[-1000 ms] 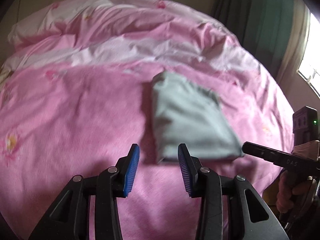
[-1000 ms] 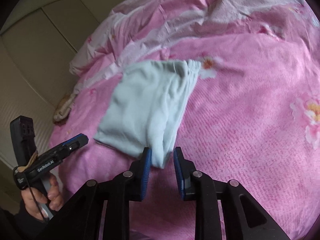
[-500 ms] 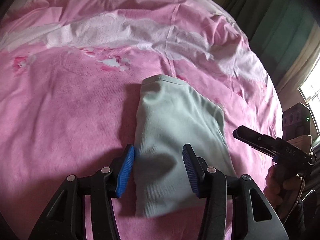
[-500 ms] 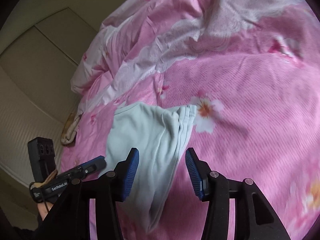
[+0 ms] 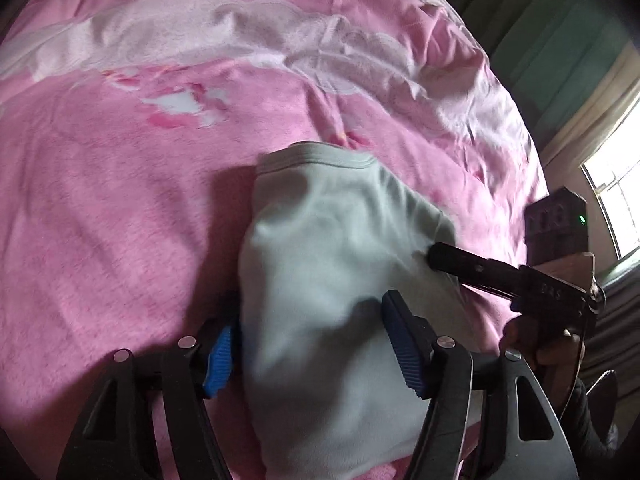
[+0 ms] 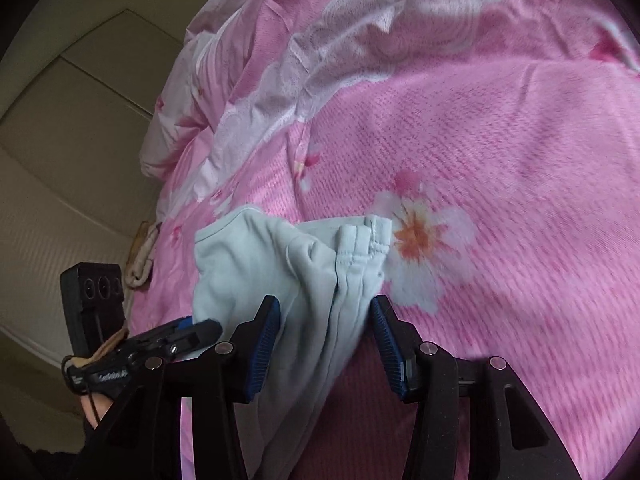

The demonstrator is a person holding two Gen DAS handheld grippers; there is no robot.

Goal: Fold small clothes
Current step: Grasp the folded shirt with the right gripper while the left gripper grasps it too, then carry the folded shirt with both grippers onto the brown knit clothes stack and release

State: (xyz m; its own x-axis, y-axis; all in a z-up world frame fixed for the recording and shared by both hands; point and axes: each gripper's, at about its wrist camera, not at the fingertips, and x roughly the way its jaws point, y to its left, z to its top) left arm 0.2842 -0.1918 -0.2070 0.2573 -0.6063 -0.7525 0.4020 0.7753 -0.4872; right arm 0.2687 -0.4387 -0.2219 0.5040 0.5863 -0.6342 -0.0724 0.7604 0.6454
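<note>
A folded pale grey-blue garment lies on the pink bed cover. My left gripper straddles its near left part; the jaws are opening, the cloth lies between them, and the pads do not squeeze it. The garment's left edge hides part of the left pad. My right gripper stands open over the garment on its bunched, seamed side. In the left wrist view the right gripper touches down on the cloth's right edge. The left gripper shows at the garment's left in the right wrist view.
The pink flowered cover is rumpled into a white-and-pink ridge at the back. A hand holds the right gripper by a curtained window. Beige cupboard doors stand past the bed's left side.
Both grippers have come forward and down over the garment and spread their fingers wider. The cloth, once ahead of the fingertips, now lies between both pairs of fingers.
</note>
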